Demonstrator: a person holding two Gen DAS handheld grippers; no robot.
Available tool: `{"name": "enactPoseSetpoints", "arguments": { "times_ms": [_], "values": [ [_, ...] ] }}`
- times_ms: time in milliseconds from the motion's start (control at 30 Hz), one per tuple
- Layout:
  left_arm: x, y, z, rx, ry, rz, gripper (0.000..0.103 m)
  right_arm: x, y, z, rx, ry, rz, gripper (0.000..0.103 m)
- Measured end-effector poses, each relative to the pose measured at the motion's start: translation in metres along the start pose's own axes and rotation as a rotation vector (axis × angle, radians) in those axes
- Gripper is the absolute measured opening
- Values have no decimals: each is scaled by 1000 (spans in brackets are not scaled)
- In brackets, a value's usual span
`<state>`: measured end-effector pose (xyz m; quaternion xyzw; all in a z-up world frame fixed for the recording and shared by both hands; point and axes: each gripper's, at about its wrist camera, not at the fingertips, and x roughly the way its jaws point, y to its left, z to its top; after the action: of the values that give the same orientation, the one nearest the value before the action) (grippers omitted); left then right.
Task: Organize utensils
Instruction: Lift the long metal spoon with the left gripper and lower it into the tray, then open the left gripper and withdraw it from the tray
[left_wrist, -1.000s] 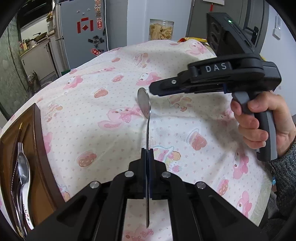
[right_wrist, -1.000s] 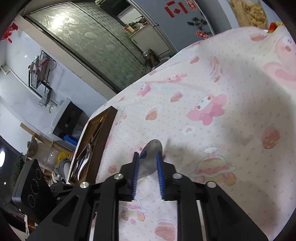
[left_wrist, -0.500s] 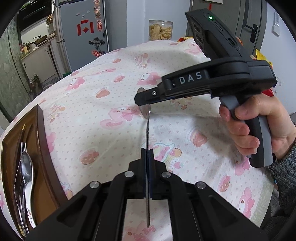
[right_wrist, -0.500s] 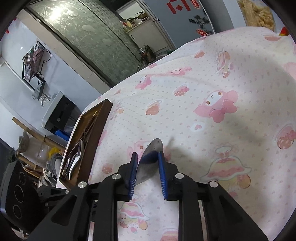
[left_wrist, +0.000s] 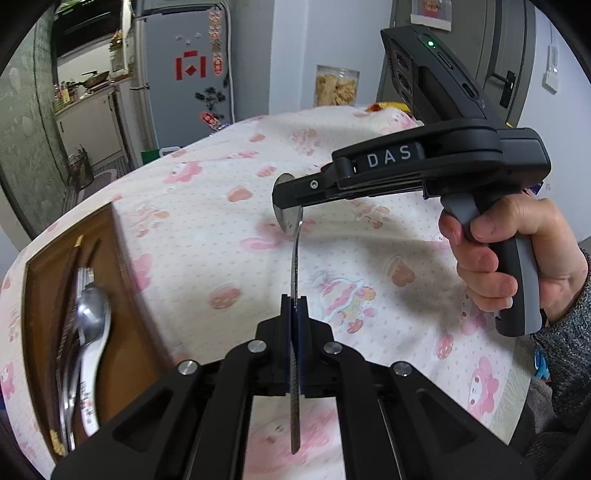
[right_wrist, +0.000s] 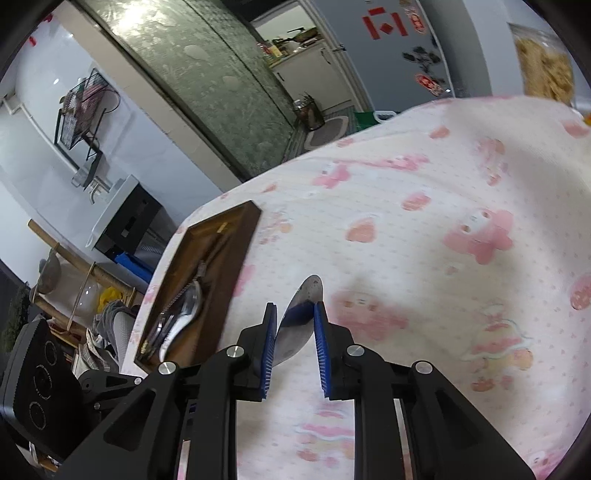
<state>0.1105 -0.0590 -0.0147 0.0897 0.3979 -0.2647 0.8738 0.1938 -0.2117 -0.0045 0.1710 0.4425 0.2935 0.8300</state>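
Note:
A metal spoon (left_wrist: 294, 258) hangs in the air over the pink-patterned tablecloth (left_wrist: 207, 206). My left gripper (left_wrist: 294, 306) is shut on the spoon's handle, which runs back between the fingers. From the right, my right gripper (left_wrist: 286, 197) is shut on the spoon's bowl. In the right wrist view the bowl (right_wrist: 304, 295) sits between the blue pads of that right gripper (right_wrist: 295, 314). A brown wooden tray (left_wrist: 125, 280) lies at the table's left end, also seen as the tray (right_wrist: 240, 243). It holds a spoon (left_wrist: 92, 317) and other cutlery (right_wrist: 183, 308).
A person's hand (left_wrist: 509, 258) in a grey knitted sleeve grips the right handle. A jar of snacks (left_wrist: 336, 86) stands past the table's far edge, with a fridge (left_wrist: 184, 74) behind it. The table's left edge runs just beyond the tray.
Both grippers have carried the spoon together towards the wooden tray and a little upward. The tray now looks larger and closer in both views. Both grips are unchanged.

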Motion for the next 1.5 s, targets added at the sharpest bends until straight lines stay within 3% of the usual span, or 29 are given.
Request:
{"name": "enactPoseSetpoints", "arguments": {
  "times_ms": [567, 933, 1267, 1367, 1467, 1500],
  "values": [
    [-69, 89, -48, -126, -29, 135, 4, 83, 113, 13, -112, 53, 125, 20],
    [-58, 123, -61, -161, 5, 209, 4, 128, 138, 18, -177, 50, 111, 18],
    [-46, 137, -57, -182, 12, 221, 5, 145, 138, 25, -213, 29, 80, 18],
    [-47, 137, -56, -183, 8, 211, 15, 140, 138, 25, -220, 23, 74, 19],
    [-54, 133, -56, -177, -26, 235, 50, 132, 133, 24, -208, 23, 90, 25],
    [-57, 132, -56, -184, -38, 243, 54, 129, 131, 25, -201, 21, 93, 36]
  ]
}}
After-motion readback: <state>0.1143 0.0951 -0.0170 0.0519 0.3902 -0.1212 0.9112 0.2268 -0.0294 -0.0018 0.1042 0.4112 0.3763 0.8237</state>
